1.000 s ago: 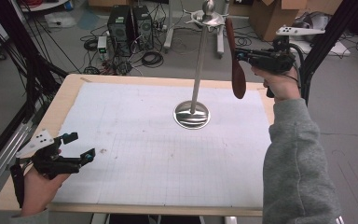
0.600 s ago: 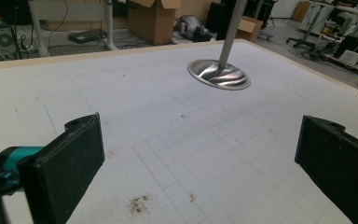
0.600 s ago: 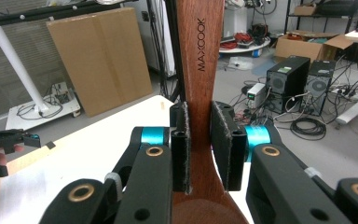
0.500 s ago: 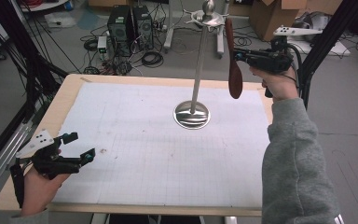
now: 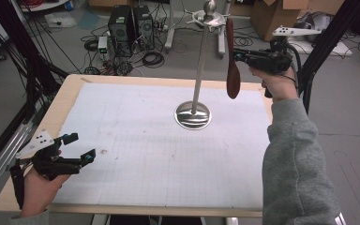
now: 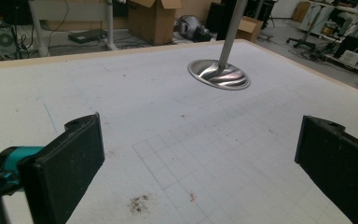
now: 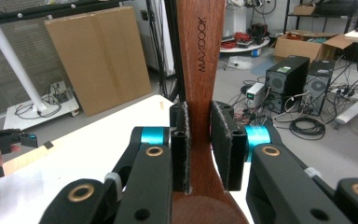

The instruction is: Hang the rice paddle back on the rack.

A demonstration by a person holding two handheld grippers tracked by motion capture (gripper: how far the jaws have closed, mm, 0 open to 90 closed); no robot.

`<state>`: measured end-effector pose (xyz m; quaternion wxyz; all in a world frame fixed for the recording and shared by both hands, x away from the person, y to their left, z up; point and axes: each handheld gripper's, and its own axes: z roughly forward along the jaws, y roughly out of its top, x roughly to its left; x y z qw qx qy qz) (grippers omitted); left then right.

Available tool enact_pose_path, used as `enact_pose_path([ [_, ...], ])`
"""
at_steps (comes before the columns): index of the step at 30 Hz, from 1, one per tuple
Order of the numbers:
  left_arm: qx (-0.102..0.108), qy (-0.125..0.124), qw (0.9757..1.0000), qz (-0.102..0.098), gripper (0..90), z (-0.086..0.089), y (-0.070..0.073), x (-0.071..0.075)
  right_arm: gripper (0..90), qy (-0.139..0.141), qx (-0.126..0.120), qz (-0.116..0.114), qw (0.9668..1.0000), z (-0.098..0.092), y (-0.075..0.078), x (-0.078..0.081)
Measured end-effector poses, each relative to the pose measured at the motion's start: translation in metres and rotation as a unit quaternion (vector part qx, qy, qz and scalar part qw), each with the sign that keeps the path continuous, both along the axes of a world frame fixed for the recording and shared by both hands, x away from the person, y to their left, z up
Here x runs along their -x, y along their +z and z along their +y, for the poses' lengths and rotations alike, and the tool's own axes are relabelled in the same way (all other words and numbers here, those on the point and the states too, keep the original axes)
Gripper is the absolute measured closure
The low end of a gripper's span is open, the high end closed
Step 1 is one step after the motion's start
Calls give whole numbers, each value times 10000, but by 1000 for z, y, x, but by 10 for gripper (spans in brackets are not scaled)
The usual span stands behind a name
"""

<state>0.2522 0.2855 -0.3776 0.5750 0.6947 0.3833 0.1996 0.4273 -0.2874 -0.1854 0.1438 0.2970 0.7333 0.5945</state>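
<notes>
Since the earlier frames: nothing really shifted, both hands parked in the same spots, spoon hanging at the same height beside the stand.
Right gripper (image 5: 240, 56): pinching the wooden spoon (image 5: 232, 70) by the handle, pads flat on both sides of the wood; up in the air at the far right edge of the table (image 5: 70, 96), pointing sideways toward the stand.
Close-up from the right gripper view: right gripper (image 7: 198, 144) clamped on the spoon (image 7: 200, 56), handle running straight up past the jaws with "MAXCOOK" printed on it, the wider brown part dropping below them.
Spoon: hanging vertical, bowl end down, well clear of the table, just beside the pole of the metal stand (image 5: 200, 61) on the gripper's side, not touching it.
Stand: round shiny base (image 5: 193, 115) sitting on the white grid mat (image 5: 159, 159), below the spoon and off to one side of it.
Left gripper (image 5: 79, 146): jaws spread wide, nothing between them; low over the near left corner of the mat, well apart from the spoon.
From the left gripper view: left gripper (image 6: 200, 154) aimed across the mat, stand base (image 6: 219, 74) straight ahead and far off, a few small brown specks (image 6: 139, 203) on the mat just ahead of the jaws.
</notes>
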Motion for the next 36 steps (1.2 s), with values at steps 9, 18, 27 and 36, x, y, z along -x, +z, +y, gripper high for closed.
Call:
enact_pose_path([
  [9,0,2,10000,-2,18,1,0,1,900,-13,-16,-11,10000,2,-1,-2],
  [18,22,20,10000,-19,18,1,1,1,868,-171,-206,-140,9995,-4,-1,-1],
  [27,18,9,10000,-5,18,1,0,1,551,-262,-157,-328,9990,-5,-4,3],
  [36,21,1,10000,-22,18,0,1,0,214,-387,107,-390,9984,-8,-16,5],
])
